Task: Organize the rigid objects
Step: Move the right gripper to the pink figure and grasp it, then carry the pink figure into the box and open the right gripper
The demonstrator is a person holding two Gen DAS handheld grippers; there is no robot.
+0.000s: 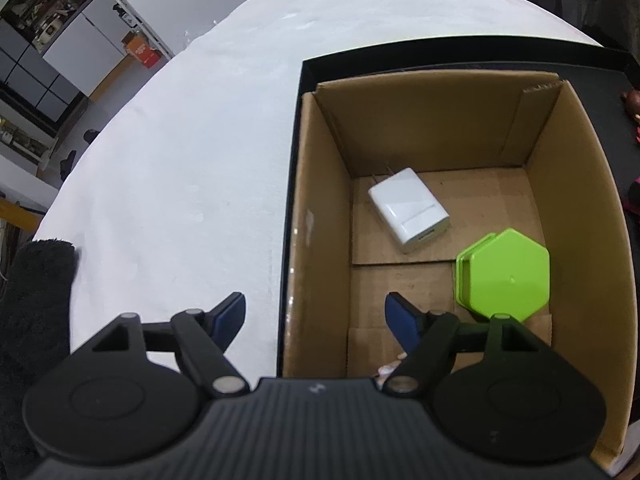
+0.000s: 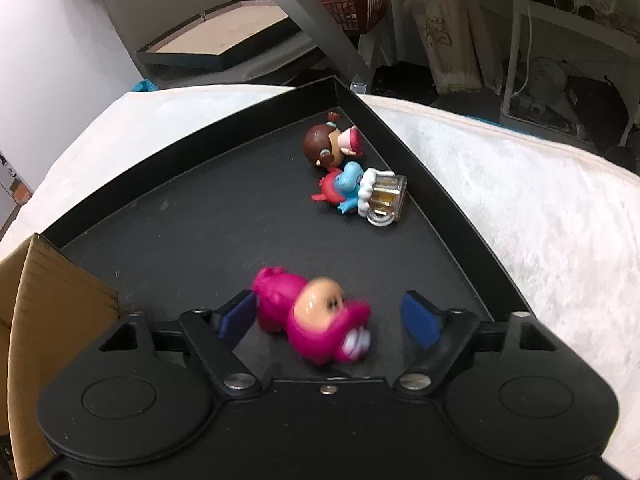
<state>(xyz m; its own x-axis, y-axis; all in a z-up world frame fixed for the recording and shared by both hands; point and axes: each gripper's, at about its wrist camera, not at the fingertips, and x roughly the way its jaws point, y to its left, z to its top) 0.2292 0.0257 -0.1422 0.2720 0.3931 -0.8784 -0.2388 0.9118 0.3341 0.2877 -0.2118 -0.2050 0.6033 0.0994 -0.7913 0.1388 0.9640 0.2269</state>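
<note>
The black tray (image 2: 400,128) and the cardboard box (image 1: 320,208) standing in it set the risk: the pink figure (image 2: 316,314) lies blurred between the right gripper (image 2: 330,320)'s spread fingers, so a closing pinch may skid it off the rounded head. Only the left wrist view shows the box's contents, a white charger (image 1: 408,208) and green hexagonal case (image 1: 508,272), with the left gripper (image 1: 316,320) spread and empty astride the box wall; only the right view shows the two toys near the tray corner.

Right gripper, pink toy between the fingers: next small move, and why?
Probably close the right gripper on the pink toy. Its jaws stand open with the toy lying between them on the black tray, apparently not yet gripped. The toy is blurred, so contact is unclear.
</note>
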